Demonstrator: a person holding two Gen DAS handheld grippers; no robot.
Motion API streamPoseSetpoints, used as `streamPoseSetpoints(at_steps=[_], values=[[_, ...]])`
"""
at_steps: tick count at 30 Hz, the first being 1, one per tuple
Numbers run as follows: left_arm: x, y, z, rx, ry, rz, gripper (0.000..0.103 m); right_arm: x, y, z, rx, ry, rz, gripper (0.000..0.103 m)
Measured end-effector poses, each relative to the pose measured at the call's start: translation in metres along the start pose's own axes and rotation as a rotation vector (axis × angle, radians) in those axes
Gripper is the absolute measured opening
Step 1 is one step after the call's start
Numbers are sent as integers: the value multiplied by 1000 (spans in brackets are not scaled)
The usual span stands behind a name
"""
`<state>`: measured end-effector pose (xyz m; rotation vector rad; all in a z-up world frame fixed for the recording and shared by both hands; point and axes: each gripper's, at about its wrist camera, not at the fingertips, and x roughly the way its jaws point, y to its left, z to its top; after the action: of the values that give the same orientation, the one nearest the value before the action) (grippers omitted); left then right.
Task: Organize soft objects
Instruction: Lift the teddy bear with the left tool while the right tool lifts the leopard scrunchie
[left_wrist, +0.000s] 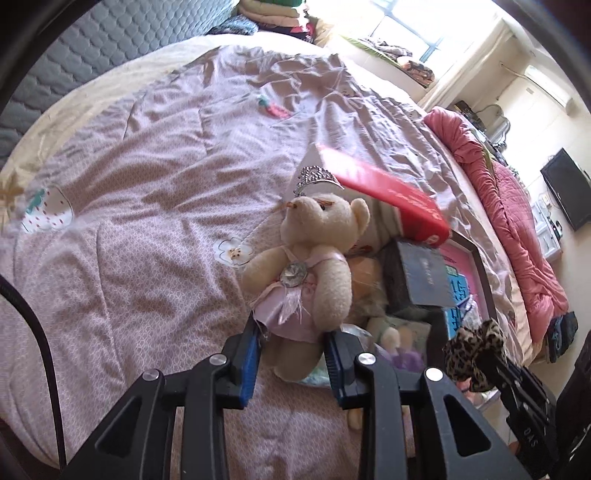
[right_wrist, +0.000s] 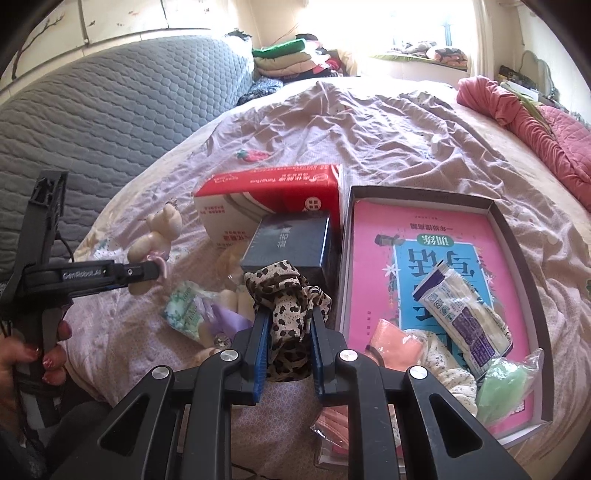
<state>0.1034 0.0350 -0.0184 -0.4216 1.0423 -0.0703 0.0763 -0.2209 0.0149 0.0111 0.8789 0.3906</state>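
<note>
My left gripper (left_wrist: 291, 332) is shut on a cream teddy bear (left_wrist: 314, 258) in a pink dress with a tiara, held above the bed; the bear also shows in the right wrist view (right_wrist: 159, 236). My right gripper (right_wrist: 288, 317) is shut on a leopard-print scrunchie (right_wrist: 288, 295), also visible in the left wrist view (left_wrist: 472, 354). An open cardboard box (right_wrist: 517, 236) with a pink book on its bottom lies to the right. It holds a white packet (right_wrist: 465, 317), a green soft item (right_wrist: 506, 384), a floral cloth (right_wrist: 443, 365) and a peach cloth (right_wrist: 395, 343).
A red and white tissue pack (right_wrist: 269, 192) and a dark blue box (right_wrist: 291, 240) stand behind the scrunchie. Wrapped soft items (right_wrist: 199, 310) lie on the pink quilt (right_wrist: 388, 129). A red blanket (right_wrist: 535, 122) lies at right, a grey headboard (right_wrist: 110, 110) at left.
</note>
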Motion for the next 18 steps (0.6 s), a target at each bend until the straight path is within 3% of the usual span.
streamPoseSetpoints(at_steps=[18], values=[[-58, -85, -16, 261, -132, 13, 32, -54, -15, 10, 51, -118, -12, 20]])
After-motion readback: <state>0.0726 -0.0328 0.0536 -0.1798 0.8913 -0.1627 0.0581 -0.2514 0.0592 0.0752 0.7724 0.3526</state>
